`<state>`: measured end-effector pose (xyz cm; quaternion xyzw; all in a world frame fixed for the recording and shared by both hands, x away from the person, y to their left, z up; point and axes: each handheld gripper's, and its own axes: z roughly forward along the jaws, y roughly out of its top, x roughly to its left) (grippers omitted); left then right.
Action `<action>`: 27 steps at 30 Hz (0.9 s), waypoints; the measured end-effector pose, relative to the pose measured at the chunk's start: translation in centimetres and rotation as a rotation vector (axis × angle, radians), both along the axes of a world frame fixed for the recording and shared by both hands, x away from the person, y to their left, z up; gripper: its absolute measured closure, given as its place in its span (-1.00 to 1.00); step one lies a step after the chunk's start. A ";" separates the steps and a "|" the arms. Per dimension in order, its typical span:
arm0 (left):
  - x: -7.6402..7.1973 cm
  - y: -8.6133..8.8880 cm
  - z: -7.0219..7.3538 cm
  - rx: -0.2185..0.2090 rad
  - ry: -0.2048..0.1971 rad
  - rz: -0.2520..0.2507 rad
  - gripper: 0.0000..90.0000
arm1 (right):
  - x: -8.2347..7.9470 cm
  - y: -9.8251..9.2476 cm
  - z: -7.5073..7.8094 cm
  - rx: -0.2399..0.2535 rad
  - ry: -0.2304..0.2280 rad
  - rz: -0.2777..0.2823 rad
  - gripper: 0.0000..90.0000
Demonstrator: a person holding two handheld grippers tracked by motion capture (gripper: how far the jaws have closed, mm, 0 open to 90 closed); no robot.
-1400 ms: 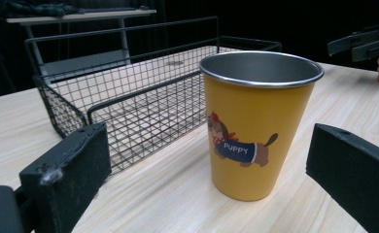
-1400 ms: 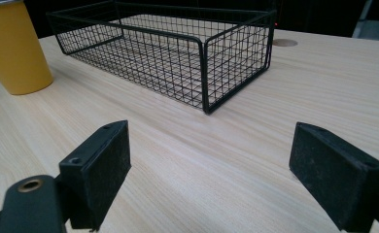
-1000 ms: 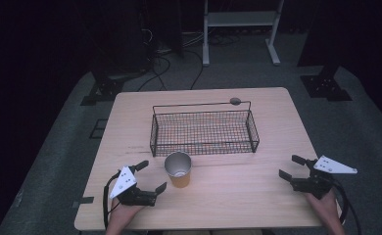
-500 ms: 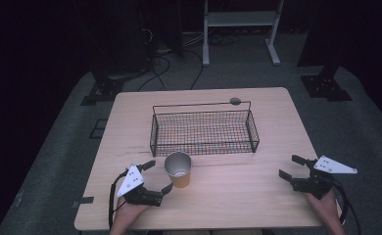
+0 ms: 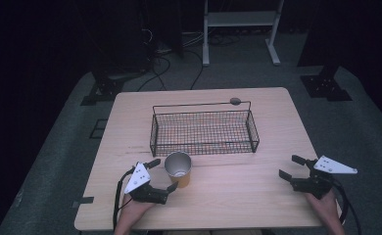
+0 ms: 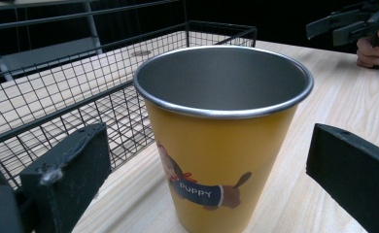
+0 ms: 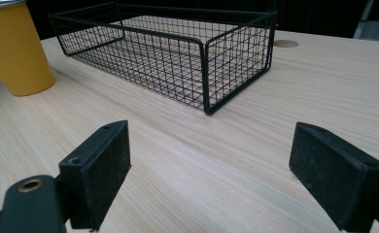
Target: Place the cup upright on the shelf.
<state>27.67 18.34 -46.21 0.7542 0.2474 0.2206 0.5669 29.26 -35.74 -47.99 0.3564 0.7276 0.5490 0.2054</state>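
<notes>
Left hand-held gripper (image 5: 162, 175) has advanced to the cup (image 5: 178, 169). High view: cup upright on tabletop (image 5: 238, 191), just before basket (image 5: 203, 132). Left gripper view: jaws wide, flanking the cup (image 6: 216, 145), not touching. Right gripper view: right hand-held gripper (image 7: 216, 170) wide open, empty.

Yellow metal-lined cup (image 6: 216, 160), left gripper view: word "PUPPY" in white capitals on blue coat of cartoon dog printed on side. No other readable lettering on anything else.

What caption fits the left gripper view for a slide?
Open left gripper straddles an upright yellow cup beside the wire basket.
</notes>
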 end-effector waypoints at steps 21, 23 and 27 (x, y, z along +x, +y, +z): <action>1.6 -2.0 0.0 0.014 0.022 -0.018 -0.96 | 0.0 0.0 0.0 0.003 0.000 0.003 -0.69; 1.8 -2.2 0.0 0.014 0.027 -0.019 -0.96 | 0.0 0.0 0.0 0.001 -0.001 0.003 -0.69; 2.1 -2.3 0.1 0.011 0.036 -0.017 -0.96 | 0.0 0.0 0.0 0.002 -0.001 0.003 -0.69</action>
